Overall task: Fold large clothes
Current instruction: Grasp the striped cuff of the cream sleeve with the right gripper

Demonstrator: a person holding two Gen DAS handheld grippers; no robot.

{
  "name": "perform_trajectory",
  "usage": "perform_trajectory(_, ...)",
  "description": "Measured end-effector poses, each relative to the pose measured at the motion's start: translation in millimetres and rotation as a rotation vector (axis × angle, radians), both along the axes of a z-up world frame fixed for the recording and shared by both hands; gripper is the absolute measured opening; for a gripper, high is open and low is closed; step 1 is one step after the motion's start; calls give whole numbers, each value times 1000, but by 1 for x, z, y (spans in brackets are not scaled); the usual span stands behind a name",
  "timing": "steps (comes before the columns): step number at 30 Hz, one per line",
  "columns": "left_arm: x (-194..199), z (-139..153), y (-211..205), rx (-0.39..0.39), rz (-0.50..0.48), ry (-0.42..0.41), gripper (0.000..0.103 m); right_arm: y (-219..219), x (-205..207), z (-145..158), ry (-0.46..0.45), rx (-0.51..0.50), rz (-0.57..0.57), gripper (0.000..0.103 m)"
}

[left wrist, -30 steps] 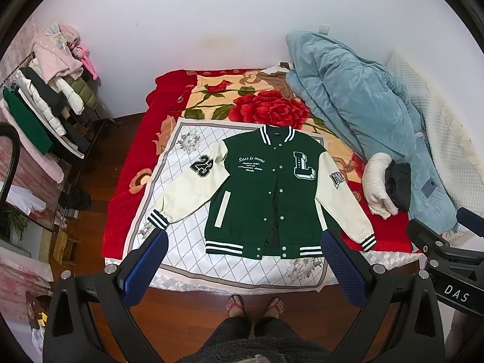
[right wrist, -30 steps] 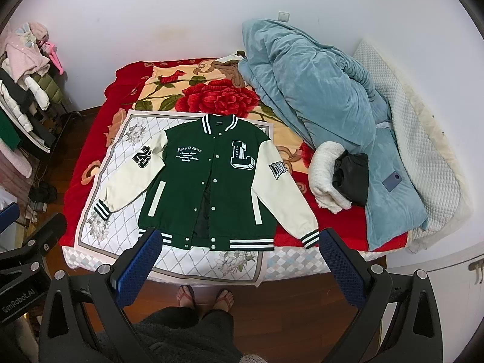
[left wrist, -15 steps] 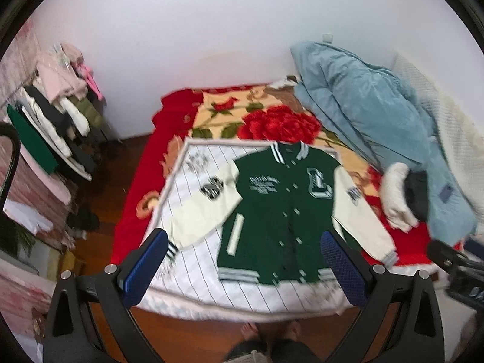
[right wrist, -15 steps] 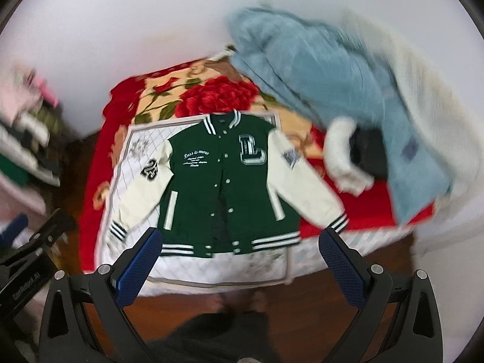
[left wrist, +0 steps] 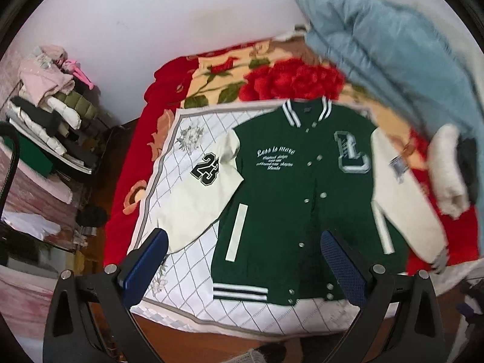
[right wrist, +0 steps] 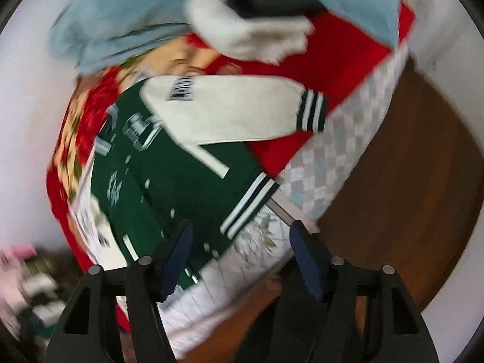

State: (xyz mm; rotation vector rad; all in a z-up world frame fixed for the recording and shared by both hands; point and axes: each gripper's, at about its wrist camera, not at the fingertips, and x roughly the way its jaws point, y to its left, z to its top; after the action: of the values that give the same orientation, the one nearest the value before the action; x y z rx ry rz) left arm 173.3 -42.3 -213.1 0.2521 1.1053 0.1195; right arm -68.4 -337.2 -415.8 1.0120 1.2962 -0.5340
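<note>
A green varsity jacket (left wrist: 290, 199) with cream sleeves lies flat, front up, on the bed. Its "23" sleeve (left wrist: 196, 193) points toward my left gripper (left wrist: 245, 260), which is open and empty above the jacket's hem. In the blurred, tilted right wrist view the jacket (right wrist: 169, 187) shows with its other cream sleeve (right wrist: 236, 112) and striped cuff (right wrist: 311, 115). My right gripper (right wrist: 239, 260) is open and empty above the hem's right corner.
A white diamond-pattern sheet (left wrist: 187, 266) lies under the jacket on a red rose blanket (left wrist: 290, 84). A blue quilt (left wrist: 393, 48) is piled at the right. A rack of clothes (left wrist: 45, 121) stands at the left. Wood floor (right wrist: 393, 181) borders the bed.
Both grippers have moved closer to the bed and jacket. The right gripper has swung and rolled toward the jacket's right sleeve side. Both stay open.
</note>
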Motion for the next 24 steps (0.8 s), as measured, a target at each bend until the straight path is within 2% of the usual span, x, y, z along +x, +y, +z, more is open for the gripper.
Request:
perform_trajectory(2, 19, -36, -13, 52, 5, 35, 103, -32, 6, -57, -3, 51, -83, 69)
perform_trajectory(6, 53, -102, -24, 85, 42, 131, 103, -83, 23, -160, 5, 87, -252, 70)
perform_trajectory(8, 72, -142, -29, 90, 77, 170, 103, -102, 32, -204, 25, 88, -322, 70)
perform_trajectory(11, 92, -194, -35, 91, 123, 199, 103, -120, 46, -253, 66, 73, -392, 71)
perform_trajectory(13, 106, -231, -40, 93, 148, 240, 103, -127, 48, -284, 64, 90, -497, 71)
perform_trajectory(14, 112, -244, -42, 89, 154, 259, 103, -127, 48, -289, 60, 68, -537, 70)
perform_trajectory(15, 118, -256, -44, 81, 159, 275, 103, -125, 49, -287, 57, 30, -573, 66)
perform_trajectory(16, 123, -266, -47, 67, 159, 280, 103, -121, 52, -281, 43, -4, -595, 50)
perform_trajectory(17, 128, -273, -50, 56, 153, 276, 103, -118, 57, -274, 38, -46, -597, 41)
perform_trajectory(18, 132, -277, -53, 51, 140, 266, 103, -113, 61, -264, 30, -83, -594, 28)
perform_trajectory(21, 145, -282, -59, 37, 109, 235, 103, -100, 82, -233, 10, -190, -555, 19)
perform_trajectory(24, 156, -280, -56, 8, 105, 214, 103, -83, 116, -191, -44, -306, -454, 18)
